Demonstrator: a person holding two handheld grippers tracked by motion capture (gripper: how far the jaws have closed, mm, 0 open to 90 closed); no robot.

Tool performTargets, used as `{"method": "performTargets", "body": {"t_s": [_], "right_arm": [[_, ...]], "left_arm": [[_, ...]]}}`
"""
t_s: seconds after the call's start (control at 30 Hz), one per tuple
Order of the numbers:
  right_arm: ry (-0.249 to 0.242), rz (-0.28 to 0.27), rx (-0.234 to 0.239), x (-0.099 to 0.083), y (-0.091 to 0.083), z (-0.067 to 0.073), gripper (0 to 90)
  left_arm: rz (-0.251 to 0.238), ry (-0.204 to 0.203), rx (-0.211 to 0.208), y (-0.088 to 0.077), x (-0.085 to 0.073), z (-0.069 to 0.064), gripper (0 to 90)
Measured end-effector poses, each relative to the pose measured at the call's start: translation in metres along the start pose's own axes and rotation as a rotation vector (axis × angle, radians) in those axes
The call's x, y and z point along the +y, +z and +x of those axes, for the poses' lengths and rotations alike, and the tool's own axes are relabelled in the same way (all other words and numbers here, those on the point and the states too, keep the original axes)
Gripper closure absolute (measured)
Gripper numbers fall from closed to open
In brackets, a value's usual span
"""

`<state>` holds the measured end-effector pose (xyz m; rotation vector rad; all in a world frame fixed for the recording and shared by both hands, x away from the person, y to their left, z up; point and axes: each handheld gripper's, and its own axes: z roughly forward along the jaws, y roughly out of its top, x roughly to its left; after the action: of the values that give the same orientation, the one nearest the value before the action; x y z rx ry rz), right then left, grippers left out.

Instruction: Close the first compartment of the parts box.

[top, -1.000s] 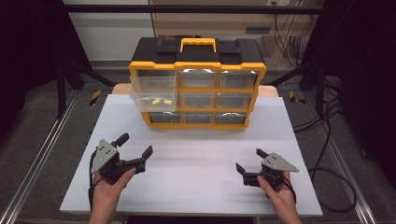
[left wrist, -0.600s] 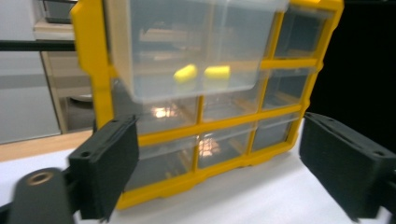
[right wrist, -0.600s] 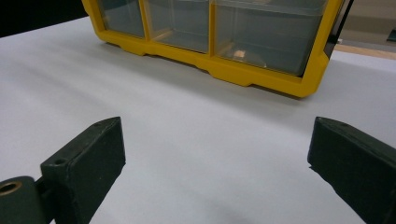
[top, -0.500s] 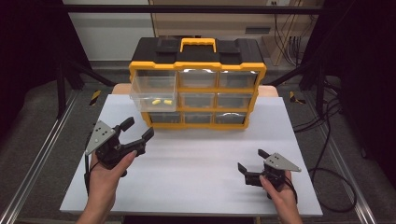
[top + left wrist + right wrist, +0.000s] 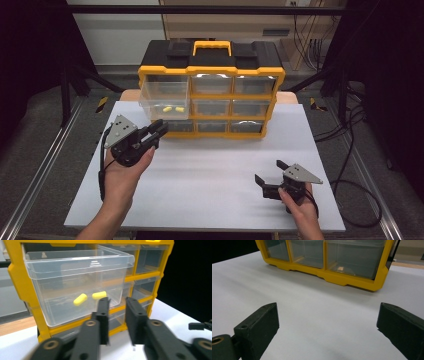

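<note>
Left gripper [image 5: 156,131] raised off table [image 5: 210,165], just before pulled-out clear drawer [image 5: 165,100] at organizer's [image 5: 210,75] upper left. Jaws have just been closing, now nearly together, narrow gap, nothing between. Drawer lies straight ahead and slightly above jaws; two yellow capsules [image 5: 89,298] inside, long axes roughly across drawer. Left hand far nearer drawer. Right gripper [image 5: 270,177] low over table, well apart from organizer, jaws wide open, empty.
</note>
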<state>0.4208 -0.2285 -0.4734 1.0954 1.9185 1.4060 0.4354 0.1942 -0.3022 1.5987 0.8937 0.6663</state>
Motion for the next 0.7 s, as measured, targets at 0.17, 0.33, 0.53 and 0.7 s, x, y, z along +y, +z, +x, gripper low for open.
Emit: {"method": "performTargets", "body": {"t_s": [0.17,0.33,0.53,0.7], "right_arm": [[0.0,0.001,0.0,0.0,0.0,0.001,4.7],[0.004,-0.001,-0.003,0.0,0.0,0.0,4.7],[0.004,-0.002,-0.004,0.0,0.0,0.0,4.7],[0.0,-0.001,-0.003,0.0,0.0,0.0,4.7]], "left_arm": [[-0.019,-0.042,0.025,0.003,0.001,0.003,87.8],[-0.027,-0.099,0.057,0.006,0.002,0.009,89.7],[-0.007,-0.093,0.08,0.011,0.002,0.011,89.8],[-0.01,-0.087,0.091,0.015,0.005,0.012,89.8]]}}
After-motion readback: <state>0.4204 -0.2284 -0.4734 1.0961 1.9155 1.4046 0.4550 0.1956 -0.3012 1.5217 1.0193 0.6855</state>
